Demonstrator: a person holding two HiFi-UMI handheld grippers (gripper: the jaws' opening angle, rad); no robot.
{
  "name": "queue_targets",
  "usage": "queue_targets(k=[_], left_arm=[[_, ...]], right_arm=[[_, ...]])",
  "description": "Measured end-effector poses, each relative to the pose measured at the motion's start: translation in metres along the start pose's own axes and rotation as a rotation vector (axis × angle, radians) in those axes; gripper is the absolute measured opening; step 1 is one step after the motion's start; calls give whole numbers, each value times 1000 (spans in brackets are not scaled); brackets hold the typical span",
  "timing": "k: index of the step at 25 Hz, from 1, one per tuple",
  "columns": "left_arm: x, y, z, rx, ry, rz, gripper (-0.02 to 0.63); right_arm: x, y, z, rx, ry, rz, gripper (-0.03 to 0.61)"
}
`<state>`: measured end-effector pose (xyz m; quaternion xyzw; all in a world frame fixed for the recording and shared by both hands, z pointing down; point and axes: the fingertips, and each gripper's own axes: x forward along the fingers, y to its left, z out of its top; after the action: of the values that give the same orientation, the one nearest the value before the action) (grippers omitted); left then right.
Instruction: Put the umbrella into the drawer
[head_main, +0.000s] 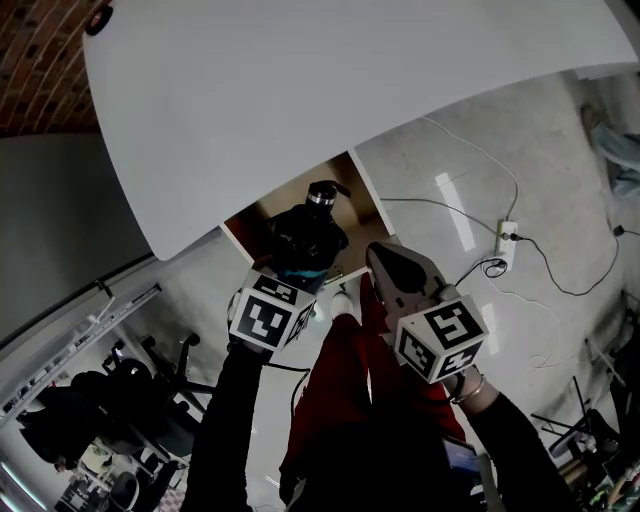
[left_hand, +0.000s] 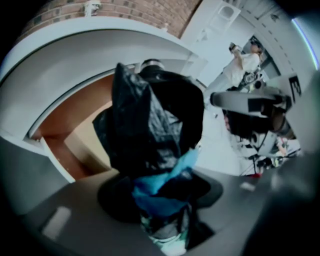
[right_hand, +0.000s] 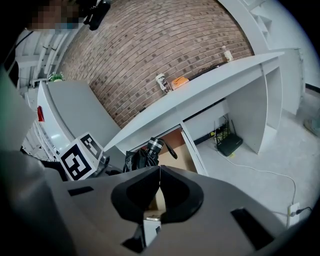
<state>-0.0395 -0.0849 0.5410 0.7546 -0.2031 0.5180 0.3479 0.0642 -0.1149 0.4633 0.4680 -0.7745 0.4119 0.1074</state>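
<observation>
One placing step in hand: left tongs (left_hand: 161, 202) pinch the folded black umbrella (left_hand: 150, 125) over the open drawer (head_main: 270, 216) beneath the white desk (head_main: 300, 100); right tongs (right_hand: 158, 176) are pressed together, empty. Next, probably lower it inside and release.

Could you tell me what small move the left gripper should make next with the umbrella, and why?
Probably lower the left gripper a little: its jaws are clamped on the folded umbrella, which hangs over the open drawer, apparently not yet resting inside it.
</observation>
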Motion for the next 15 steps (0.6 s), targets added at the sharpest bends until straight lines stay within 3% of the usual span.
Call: queue_targets(k=[15], left_arm=[[28,20,27,126,10,56,236]], right_arm=[[3,-15,-17,27,44,-17,6]])
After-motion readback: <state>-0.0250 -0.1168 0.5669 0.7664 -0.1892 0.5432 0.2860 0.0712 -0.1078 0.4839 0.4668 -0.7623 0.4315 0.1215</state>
